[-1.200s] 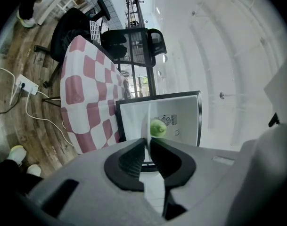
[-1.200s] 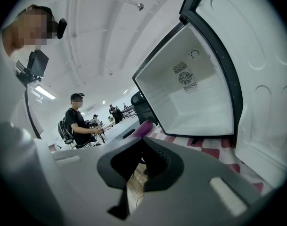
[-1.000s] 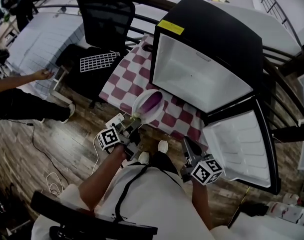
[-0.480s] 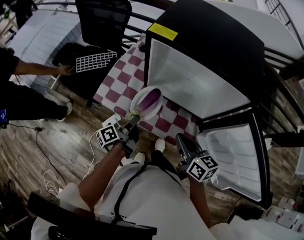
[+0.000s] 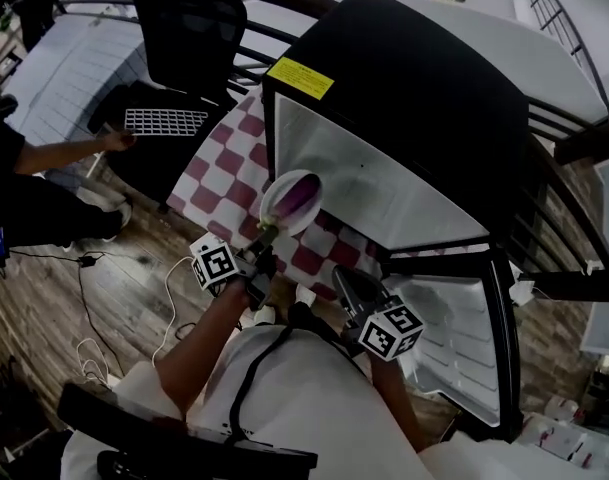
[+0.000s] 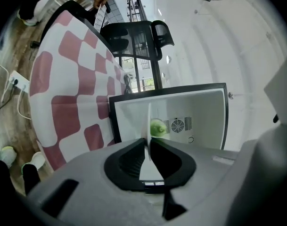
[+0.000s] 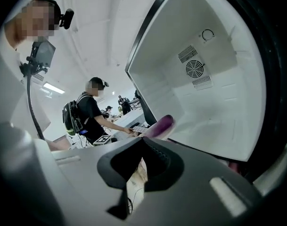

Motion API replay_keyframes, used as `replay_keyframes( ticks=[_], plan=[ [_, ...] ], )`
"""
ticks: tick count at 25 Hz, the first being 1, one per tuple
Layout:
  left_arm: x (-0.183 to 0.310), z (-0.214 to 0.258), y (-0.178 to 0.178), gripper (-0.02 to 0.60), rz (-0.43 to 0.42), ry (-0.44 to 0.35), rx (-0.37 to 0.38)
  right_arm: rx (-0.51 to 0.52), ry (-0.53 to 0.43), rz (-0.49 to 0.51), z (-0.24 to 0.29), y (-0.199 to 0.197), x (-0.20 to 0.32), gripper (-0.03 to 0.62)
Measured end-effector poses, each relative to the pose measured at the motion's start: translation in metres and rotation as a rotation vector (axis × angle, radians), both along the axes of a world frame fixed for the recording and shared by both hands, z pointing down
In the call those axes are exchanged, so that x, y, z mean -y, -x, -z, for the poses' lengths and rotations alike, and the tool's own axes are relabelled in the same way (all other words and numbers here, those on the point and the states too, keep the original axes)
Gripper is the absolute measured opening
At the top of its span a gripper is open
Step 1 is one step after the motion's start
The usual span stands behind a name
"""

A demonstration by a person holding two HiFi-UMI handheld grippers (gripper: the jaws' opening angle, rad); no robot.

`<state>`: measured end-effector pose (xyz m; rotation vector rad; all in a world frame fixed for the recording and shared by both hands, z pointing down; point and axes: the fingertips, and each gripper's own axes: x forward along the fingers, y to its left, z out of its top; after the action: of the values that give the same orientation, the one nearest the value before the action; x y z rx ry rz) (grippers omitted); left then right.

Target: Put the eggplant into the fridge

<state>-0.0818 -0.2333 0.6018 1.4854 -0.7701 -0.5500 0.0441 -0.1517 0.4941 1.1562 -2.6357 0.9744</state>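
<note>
A purple eggplant (image 5: 300, 196) with a green stem lies on a white plate (image 5: 282, 211). My left gripper (image 5: 262, 251) is shut on the plate's near rim and holds it up just in front of the open fridge (image 5: 384, 178), black outside and white inside. In the left gripper view the plate (image 6: 148, 121) shows edge-on between the jaws, with the green stem (image 6: 157, 127) behind it. My right gripper (image 5: 341, 280) hangs lower right of the plate, shut and empty. The right gripper view shows the eggplant (image 7: 161, 125) past my right gripper (image 7: 143, 142), before the fridge cavity (image 7: 204, 93).
The fridge door (image 5: 454, 338) swings open at the lower right. A red-and-white checkered tablecloth (image 5: 224, 168) covers the table beside the fridge. A black office chair (image 5: 179, 28) stands behind it. A person (image 5: 34, 178) at the left holds a white wire grid (image 5: 164, 121).
Both grippers have moved toward the fridge, and the plate with the eggplant now sits at the edge of the opening. The person at the left has shifted the grid.
</note>
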Motion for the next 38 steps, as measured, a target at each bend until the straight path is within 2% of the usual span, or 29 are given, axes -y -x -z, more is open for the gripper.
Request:
replay_keyframes(
  ticks=[9, 13, 16, 30, 38],
  plan=[
    [0.041, -0.022, -0.026, 0.043, -0.025, 0.008, 0.008, -0.008, 0.034, 0.006, -0.015, -0.008, 0.028, 0.006],
    [0.058, -0.025, -0.036, 0.044, -0.032, -0.018, -0.005, -0.011, 0.051, -0.009, -0.019, -0.016, 0.037, 0.006],
    [0.067, -0.032, -0.042, 0.043, -0.026, 0.0, -0.003, -0.016, 0.058, -0.01, -0.02, -0.02, 0.042, 0.006],
    [0.104, -0.052, -0.087, 0.043, -0.021, 0.01, -0.04, -0.044, 0.098, -0.008, -0.032, -0.037, 0.044, 0.006],
    [0.116, -0.061, -0.098, 0.043, -0.007, 0.015, -0.037, -0.047, 0.117, 0.004, -0.039, -0.045, 0.046, 0.006]
  ],
)
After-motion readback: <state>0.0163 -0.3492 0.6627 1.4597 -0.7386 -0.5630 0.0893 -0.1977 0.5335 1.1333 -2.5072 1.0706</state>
